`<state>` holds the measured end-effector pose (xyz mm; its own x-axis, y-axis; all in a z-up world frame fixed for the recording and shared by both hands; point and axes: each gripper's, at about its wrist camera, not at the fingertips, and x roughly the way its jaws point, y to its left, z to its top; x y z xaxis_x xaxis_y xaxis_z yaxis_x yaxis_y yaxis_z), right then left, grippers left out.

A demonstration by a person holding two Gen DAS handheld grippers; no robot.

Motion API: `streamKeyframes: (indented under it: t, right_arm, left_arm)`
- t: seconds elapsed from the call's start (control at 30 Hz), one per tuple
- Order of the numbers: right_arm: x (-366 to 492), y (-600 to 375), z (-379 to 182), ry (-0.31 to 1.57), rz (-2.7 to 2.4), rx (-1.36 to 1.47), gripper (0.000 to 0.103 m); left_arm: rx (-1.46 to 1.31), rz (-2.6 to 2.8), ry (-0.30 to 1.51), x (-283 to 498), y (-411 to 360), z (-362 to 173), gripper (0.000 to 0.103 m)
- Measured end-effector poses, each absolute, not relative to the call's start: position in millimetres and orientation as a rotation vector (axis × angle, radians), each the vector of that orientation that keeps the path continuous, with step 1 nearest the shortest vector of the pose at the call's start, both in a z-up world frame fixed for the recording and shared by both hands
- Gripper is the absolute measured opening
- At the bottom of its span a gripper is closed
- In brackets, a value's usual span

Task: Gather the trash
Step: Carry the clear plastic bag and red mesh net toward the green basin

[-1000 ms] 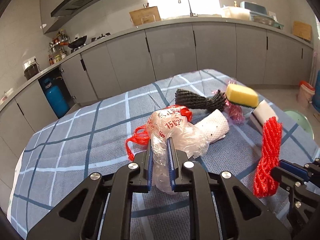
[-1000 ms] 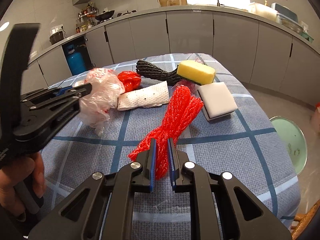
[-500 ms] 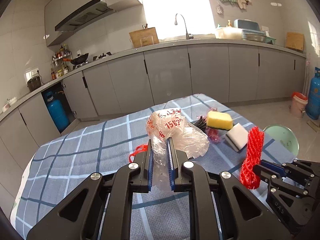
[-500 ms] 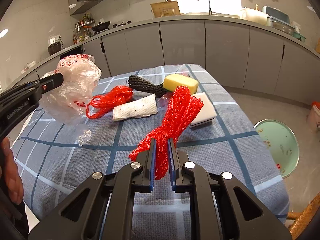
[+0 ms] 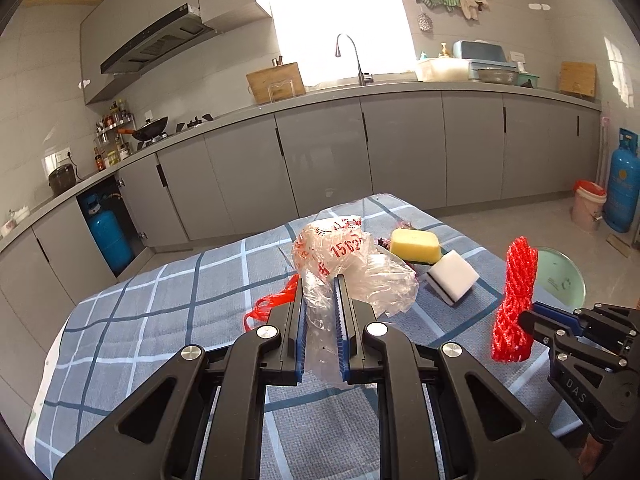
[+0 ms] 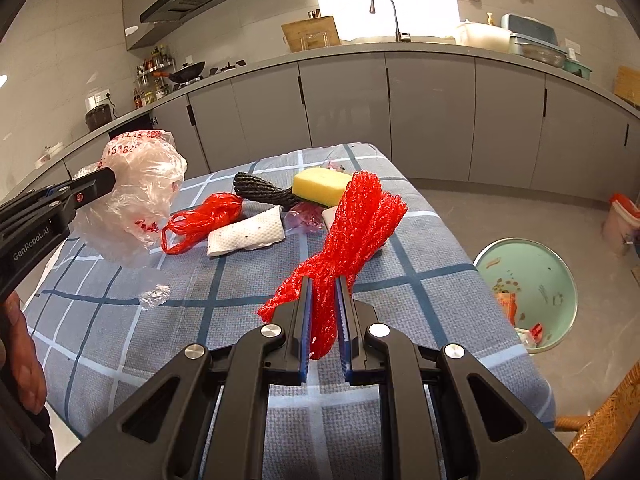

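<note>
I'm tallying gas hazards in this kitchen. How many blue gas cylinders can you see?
2. One blue gas cylinder stands in the open cabinet bay under the counter at left; the other stands on the floor by the right wall. Closed cabinets could hide more.

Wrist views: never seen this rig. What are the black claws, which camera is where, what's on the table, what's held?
No robot: a person carries a two-finger clamp in each hand, with a fisheye camera on each looking along its fingers. In the left view, the left gripper is shut on a clear plastic bag. In the right view, the right gripper is shut on a red mesh net. Both are lifted above the checked tablecloth. On it lie a red bag, paper towel, black mesh, yellow sponge and white sponge. A green bin stands on the floor.
</note>
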<state>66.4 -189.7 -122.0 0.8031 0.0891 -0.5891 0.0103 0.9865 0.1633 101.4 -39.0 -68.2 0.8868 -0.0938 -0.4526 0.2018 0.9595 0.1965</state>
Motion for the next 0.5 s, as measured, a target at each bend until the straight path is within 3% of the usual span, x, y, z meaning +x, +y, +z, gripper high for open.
streamKeyframes:
  t: [0.5]
  right_arm:
    - [52.9,-205.5,-122.3,0.623,0.012,0.187,0.013]
  left_arm:
    - [0.263,-0.184,0.446,94.2,-50.7,-66.7,0.014]
